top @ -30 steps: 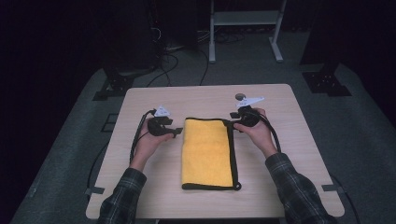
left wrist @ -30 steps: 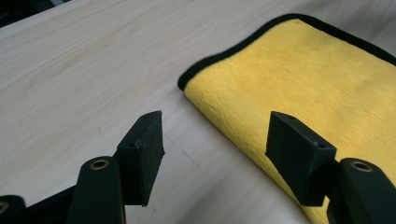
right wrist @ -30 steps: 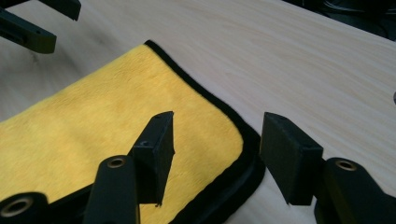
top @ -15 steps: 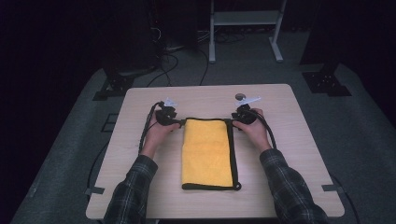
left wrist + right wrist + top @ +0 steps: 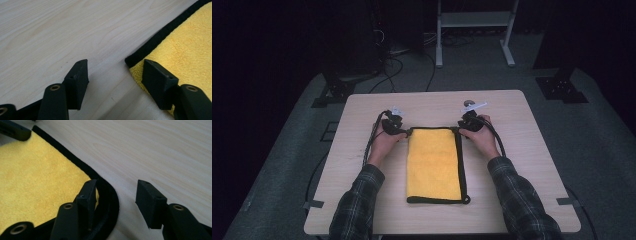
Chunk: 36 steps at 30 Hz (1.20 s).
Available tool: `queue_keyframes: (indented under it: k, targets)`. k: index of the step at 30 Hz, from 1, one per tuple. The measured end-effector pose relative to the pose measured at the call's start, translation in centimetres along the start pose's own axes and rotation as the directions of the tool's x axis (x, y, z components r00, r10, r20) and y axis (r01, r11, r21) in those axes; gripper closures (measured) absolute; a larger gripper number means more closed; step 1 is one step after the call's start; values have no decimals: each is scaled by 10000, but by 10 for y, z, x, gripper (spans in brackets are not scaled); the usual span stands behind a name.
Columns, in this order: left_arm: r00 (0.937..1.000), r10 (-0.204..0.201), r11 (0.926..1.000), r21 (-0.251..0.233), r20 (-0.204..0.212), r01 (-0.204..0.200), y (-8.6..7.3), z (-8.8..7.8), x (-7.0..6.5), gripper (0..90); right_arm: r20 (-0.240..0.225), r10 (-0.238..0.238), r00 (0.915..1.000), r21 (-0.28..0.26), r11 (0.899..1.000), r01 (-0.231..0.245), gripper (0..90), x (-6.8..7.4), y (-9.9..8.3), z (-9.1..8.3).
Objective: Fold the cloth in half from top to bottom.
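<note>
I am seeing the folded yellow terry towel with black trim (image 5: 434, 164) lying mid-counter, its near edge close to the near edge of the pale wooden counter (image 5: 537, 165). At its far corners, my left claw (image 5: 116, 75) is straddling one corner, parted; my right claw (image 5: 116, 195) has just been narrowing, straddling the other, not pinching.

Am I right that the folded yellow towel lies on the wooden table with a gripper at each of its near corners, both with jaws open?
Not quite: the grippers are at the towel's far corners, not the near ones, as the high view shows. The left gripper and right gripper sit at the edge farthest from the person. The rest holds: the towel lies folded on the table, and both pairs of jaws stand open.
</note>
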<state>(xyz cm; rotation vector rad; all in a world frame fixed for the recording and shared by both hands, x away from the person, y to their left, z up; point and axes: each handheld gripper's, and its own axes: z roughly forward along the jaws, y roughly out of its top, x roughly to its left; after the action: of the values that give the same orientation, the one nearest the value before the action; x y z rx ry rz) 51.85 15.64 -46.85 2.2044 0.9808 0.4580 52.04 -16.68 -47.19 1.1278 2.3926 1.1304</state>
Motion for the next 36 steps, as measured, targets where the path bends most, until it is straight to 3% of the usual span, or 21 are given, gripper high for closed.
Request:
queue_keyframes:
  k: [5, 8, 13, 17, 25, 30, 36]
  targets:
    - [9993, 43, 10000, -4, 382, -43, 0, -1, -1, 470, -122, -136, 9998, 160, 9998, 138, 569, 1, -3, 3]
    - [9979, 182, 9998, 7, 630, -183, 0, -1, -2, 575, -282, -99, 9996, 176, 9998, 104, 644, 2, -3, 4]
    - [9941, 10, 10000, 45, 1087, -15, 2, -1, -5, 761, -269, -224, 9994, 145, 9996, 228, 700, 4, -4, 4]
    - [9928, 26, 9996, 285, 1197, -61, 4, -1, -7, 852, -437, -53, 9990, 140, 9999, 59, 776, 5, -5, 3]
    - [9950, 44, 9983, 579, 995, -102, 9, -2, -10, 890, -265, 268, 9993, 280, 9993, -260, 818, 8, -4, 2]
    - [9952, -127, 9998, 192, 974, 109, 15, -12, -6, 889, -178, 314, 9993, -39, 9995, -315, 821, 7, 6, -5]
    - [9973, 233, 9991, -362, 696, -208, 34, -34, -3, 889, -132, 81, 9999, -645, 9979, -90, 820, 7, 26, -21]
